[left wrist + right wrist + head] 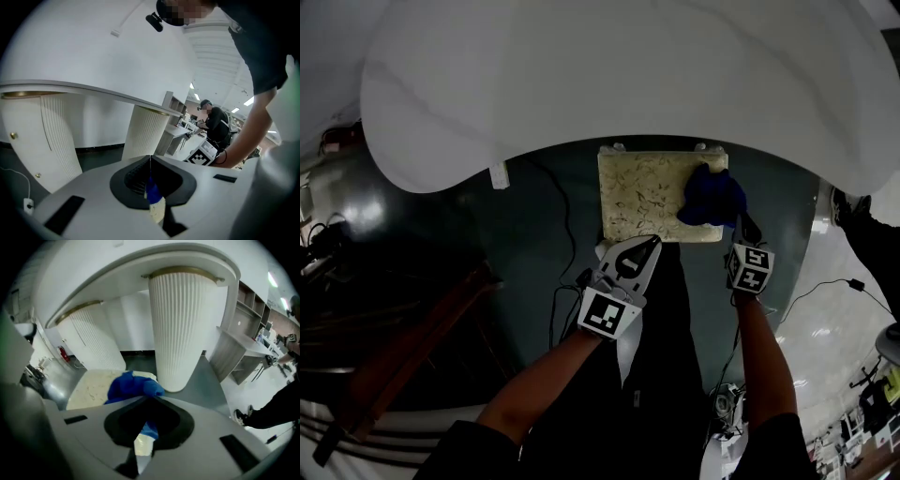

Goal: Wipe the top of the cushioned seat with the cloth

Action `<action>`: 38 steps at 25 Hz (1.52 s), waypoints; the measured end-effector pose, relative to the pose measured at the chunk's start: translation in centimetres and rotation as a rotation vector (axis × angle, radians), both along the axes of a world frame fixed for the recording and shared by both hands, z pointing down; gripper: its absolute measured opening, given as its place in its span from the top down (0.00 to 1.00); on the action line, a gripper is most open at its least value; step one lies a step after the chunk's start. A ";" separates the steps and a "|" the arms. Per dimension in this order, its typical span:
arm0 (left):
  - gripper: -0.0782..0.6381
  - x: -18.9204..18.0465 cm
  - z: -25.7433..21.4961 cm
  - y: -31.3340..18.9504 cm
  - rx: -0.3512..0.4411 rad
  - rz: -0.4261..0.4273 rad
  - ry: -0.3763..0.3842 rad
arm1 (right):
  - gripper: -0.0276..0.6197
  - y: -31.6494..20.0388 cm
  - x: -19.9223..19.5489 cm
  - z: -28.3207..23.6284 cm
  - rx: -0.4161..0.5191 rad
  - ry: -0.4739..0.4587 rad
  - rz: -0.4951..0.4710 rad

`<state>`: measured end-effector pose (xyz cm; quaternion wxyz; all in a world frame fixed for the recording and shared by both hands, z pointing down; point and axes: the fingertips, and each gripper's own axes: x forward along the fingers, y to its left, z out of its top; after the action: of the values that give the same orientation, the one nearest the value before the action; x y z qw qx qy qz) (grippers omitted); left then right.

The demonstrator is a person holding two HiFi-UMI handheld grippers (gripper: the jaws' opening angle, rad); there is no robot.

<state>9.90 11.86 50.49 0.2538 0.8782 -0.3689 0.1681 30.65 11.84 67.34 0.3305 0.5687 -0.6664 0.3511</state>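
A cream, dark-veined cushioned seat (647, 195) stands on the dark floor under the white table's edge. A blue cloth (712, 197) lies bunched on its right part. My right gripper (739, 225) comes in from the seat's near right corner and is shut on the cloth, which hides its tips. In the right gripper view the blue cloth (132, 385) bulges out past the jaws of my right gripper (147, 398), over the seat (91, 389). My left gripper (652, 246) hovers at the seat's near edge, left of the cloth. In its own view my left gripper (150, 157) is shut, holding nothing.
A large white tabletop (628, 75) overhangs the seat's far side, carried on fluted white pillars (180, 324). Cables (566, 217) run over the floor left of the seat. A dark wooden piece (412, 342) lies at the left. Another person (216, 123) works at desks far off.
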 end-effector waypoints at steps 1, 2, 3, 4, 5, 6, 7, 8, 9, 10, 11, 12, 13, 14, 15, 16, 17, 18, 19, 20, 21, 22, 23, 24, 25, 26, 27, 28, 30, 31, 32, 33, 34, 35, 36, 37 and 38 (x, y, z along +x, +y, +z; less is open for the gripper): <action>0.87 -0.6 -0.2 0.1 -0.012 -0.027 0.014 | 0.88 -0.1 -1.1 -1.1 0.021 -0.032 -0.013; 0.87 -1.3 -0.5 0.2 -0.020 -0.052 0.024 | 0.88 -0.2 -2.3 -2.3 0.046 -0.054 -0.034; 0.87 -2.1 -0.7 0.3 -0.022 -0.069 0.027 | 0.88 -0.3 -3.6 -3.5 0.072 -0.064 -0.060; 0.87 -2.8 -0.9 0.6 -0.018 -0.079 0.025 | 0.88 -0.4 -4.9 -4.7 0.095 -0.068 -0.081; 0.87 -3.5 -1.1 0.8 -0.013 -0.086 0.022 | 0.88 -0.4 -6.1 -5.8 0.111 -0.066 -0.096; 0.87 -4.2 -1.4 1.2 -0.007 -0.091 0.017 | 0.88 -0.3 -7.3 -6.9 0.123 -0.059 -0.107; 0.87 -4.9 -1.6 1.6 -0.002 -0.094 0.012 | 0.88 -0.2 -8.5 -7.9 0.136 -0.051 -0.118; 0.87 -5.5 -1.9 1.9 0.003 -0.095 0.008 | 0.88 -0.1 -9.7 -9.0 0.151 -0.048 -0.132; 0.87 -6.1 -2.2 2.3 0.009 -0.095 0.006 | 0.88 -0.2 -11.1 -10.1 0.170 -0.053 -0.147; 0.87 -6.8 -2.4 2.6 0.014 -0.096 0.006 | 0.88 -0.3 -12.4 -11.2 0.188 -0.066 -0.159; 0.87 -7.5 -2.7 3.0 0.019 -0.097 0.006 | 0.88 -0.4 -13.8 -12.2 0.204 -0.082 -0.165; 0.87 -8.3 -2.8 3.3 0.022 -0.102 0.005 | 0.88 -0.4 -15.1 -13.0 0.216 -0.098 -0.162; 0.87 -9.3 -3.0 3.6 0.023 -0.110 0.004 | 0.88 -0.5 -16.5 -13.8 0.222 -0.116 -0.153; 0.87 -10.3 -3.1 3.9 0.023 -0.122 0.000 | 0.88 -0.5 -18.0 -14.5 0.224 -0.135 -0.143; 0.87 -11.4 -3.1 4.2 0.022 -0.135 -0.005 | 0.88 -0.4 -19.5 -15.1 0.225 -0.155 -0.136; 0.87 -12.5 -3.2 4.5 0.022 -0.151 -0.012 | 0.88 -0.3 -21.1 -15.7 0.228 -0.173 -0.136; 0.87 -13.3 -3.2 4.8 0.023 -0.166 -0.019 | 0.88 -0.1 -22.5 -16.3 0.233 -0.188 -0.142; 0.87 -14.0 -3.3 5.1 0.026 -0.180 -0.024 | 0.88 0.2 -23.8 -16.7 0.235 -0.202 -0.149; 0.87 -14.6 -3.5 5.3 0.029 -0.195 -0.026 | 0.88 0.6 -25.0 -16.9 0.234 -0.215 -0.155; 0.87 -15.1 -3.8 5.6 0.032 -0.211 -0.024 | 0.88 1.0 -26.1 -17.0 0.229 -0.228 -0.160; 0.87 -15.7 -4.0 5.8 0.035 -0.227 -0.021 | 0.88 1.4 -27.2 -17.0 0.220 -0.239 -0.164; 0.87 -16.3 -4.2 6.1 0.036 -0.242 -0.018 | 0.88 1.8 -28.3 -16.8 0.210 -0.249 -0.168; 0.87 -16.9 -4.4 6.4 0.035 -0.253 -0.019 | 0.88 2.2 -29.4 -16.6 0.198 -0.256 -0.172; 0.87 -17.6 -4.6 6.7 0.032 -0.260 -0.026 | 0.88 2.5 -30.4 -16.2 0.186 -0.262 -0.177; 0.87 -18.2 -4.7 6.9 0.028 -0.258 -0.043 | 0.88 2.8 -31.3 -15.6 0.172 -0.264 -0.183; 0.87 -18.9 -4.7 7.0 0.024 -0.251 -0.065 | 0.88 3.2 -32.1 -14.7 0.156 -0.264 -0.189; 0.87 -19.4 -4.5 7.1 0.020 -0.246 -0.083 | 0.88 3.5 -32.7 -13.5 0.136 -0.261 -0.195; 0.87 -19.9 -4.2 7.3 0.014 -0.246 -0.092 | 0.88 3.8 -33.2 -12.2 0.114 -0.257 -0.203; 0.87 -20.6 -3.4 7.8 0.004 -0.255 -0.097 | 0.88 4.6 -33.9 -9.3 0.067 -0.240 -0.230; 0.87 -20.9 -3.0 8.0 -0.001 -0.259 -0.098 | 0.88 4.9 -34.2 -8.0 0.046 -0.230 -0.252; 0.87 -21.2 -2.6 8.2 -0.005 -0.263 -0.098 | 0.88 5.2 -34.6 -6.7 0.027 -0.218 -0.278; 0.87 -21.4 -2.1 8.5 -0.010 -0.265 -0.099 | 0.88 5.6 -34.9 -5.3 0.008 -0.204 -0.306; 0.87 -21.5 -1.6 8.7 -0.018 -0.264 -0.102 | 0.88 5.9 -35.2 -4.0 -0.011 -0.188 -0.334; 0.87 -21.6 -1.1 9.1 -0.026 -0.258 -0.107 | 0.88 6.2 -35.4 -2.8 -0.032 -0.173 -0.357; 0.87 -21.6 -0.6 9.4 -0.031 -0.248 -0.116 | 0.88 6.6 -35.5 -1.6 -0.053 -0.161 -0.375; 0.87 -21.5 -0.2 9.7 -0.037 -0.241 -0.121 | 0.88 6.9 -35.5 -0.6 -0.075 -0.151 -0.389; 0.87 -21.3 0.1 9.8 -0.045 -0.244 -0.117 | 0.88 7.1 -35.6 0.5 -0.096 -0.140 -0.403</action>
<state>-11.42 21.66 50.60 0.2703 0.8096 -0.4831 0.1951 -4.91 18.97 67.83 0.3736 0.3817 -0.7704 0.3481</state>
